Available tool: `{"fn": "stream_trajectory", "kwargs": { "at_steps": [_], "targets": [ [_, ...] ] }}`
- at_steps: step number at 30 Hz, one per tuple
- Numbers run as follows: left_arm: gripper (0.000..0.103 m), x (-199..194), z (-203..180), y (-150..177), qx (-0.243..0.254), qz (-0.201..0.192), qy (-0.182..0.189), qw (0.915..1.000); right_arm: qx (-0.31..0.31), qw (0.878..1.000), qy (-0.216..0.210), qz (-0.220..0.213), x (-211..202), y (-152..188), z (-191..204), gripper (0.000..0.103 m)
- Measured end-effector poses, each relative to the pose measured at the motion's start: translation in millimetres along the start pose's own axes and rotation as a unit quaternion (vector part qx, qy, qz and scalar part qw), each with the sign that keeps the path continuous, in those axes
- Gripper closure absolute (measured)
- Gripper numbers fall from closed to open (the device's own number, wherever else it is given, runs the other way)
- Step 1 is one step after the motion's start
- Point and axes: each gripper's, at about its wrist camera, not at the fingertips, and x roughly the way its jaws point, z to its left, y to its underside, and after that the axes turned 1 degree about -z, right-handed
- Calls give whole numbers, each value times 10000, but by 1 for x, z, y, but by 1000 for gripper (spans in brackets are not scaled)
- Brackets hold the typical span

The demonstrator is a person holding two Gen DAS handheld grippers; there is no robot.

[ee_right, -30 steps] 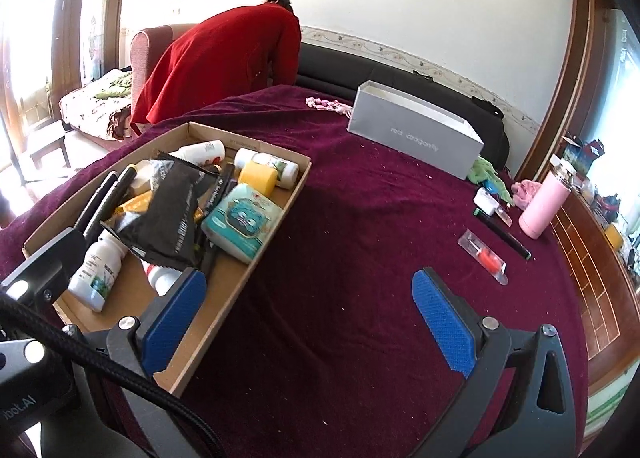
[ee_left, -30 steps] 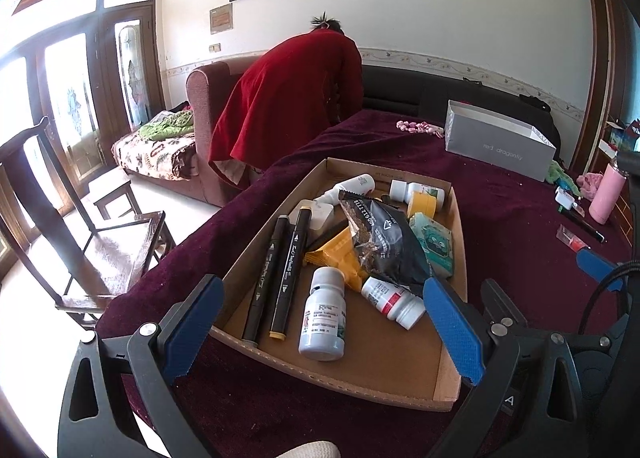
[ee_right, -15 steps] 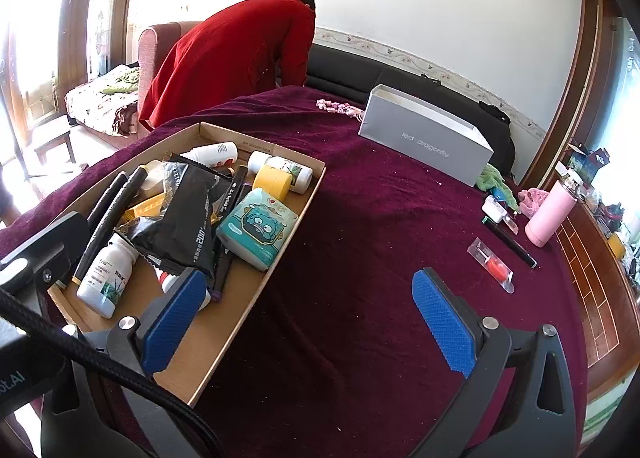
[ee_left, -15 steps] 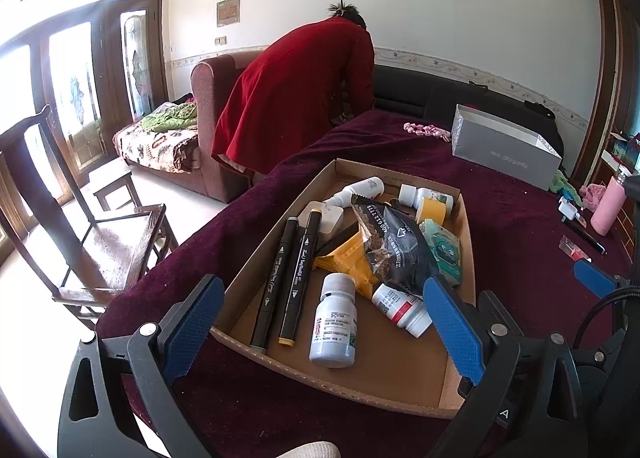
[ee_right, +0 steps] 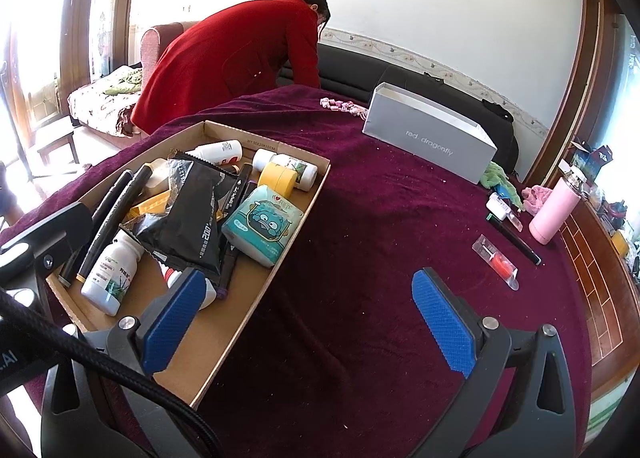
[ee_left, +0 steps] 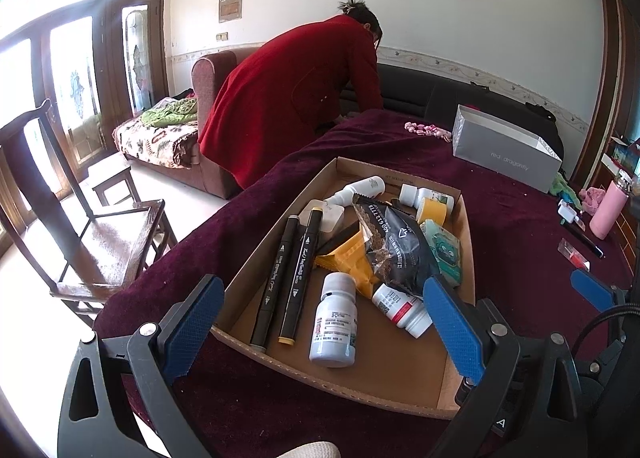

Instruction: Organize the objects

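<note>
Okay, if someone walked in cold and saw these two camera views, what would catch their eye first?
Probably the shallow cardboard tray heaped with bottles, markers and a black foil pouch, on the maroon tablecloth just ahead of both open grippers. Next, the person in a red coat bending over at the table's far end, and the grey box beyond the tray.

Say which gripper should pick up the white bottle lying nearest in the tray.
Left. The open left gripper faces the bottle, framed between its fingers. The open right gripper points mostly at bare cloth beside the tray.
</note>
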Motion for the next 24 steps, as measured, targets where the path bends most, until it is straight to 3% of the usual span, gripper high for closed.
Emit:
{"fn": "stream_trajectory", "kwargs": {
  "at_steps": [24],
  "targets": [
    [5,0,11,4,-212,20,-2,9998,-116,9999,-79,4,-4,7,12,0]
  ]
}}
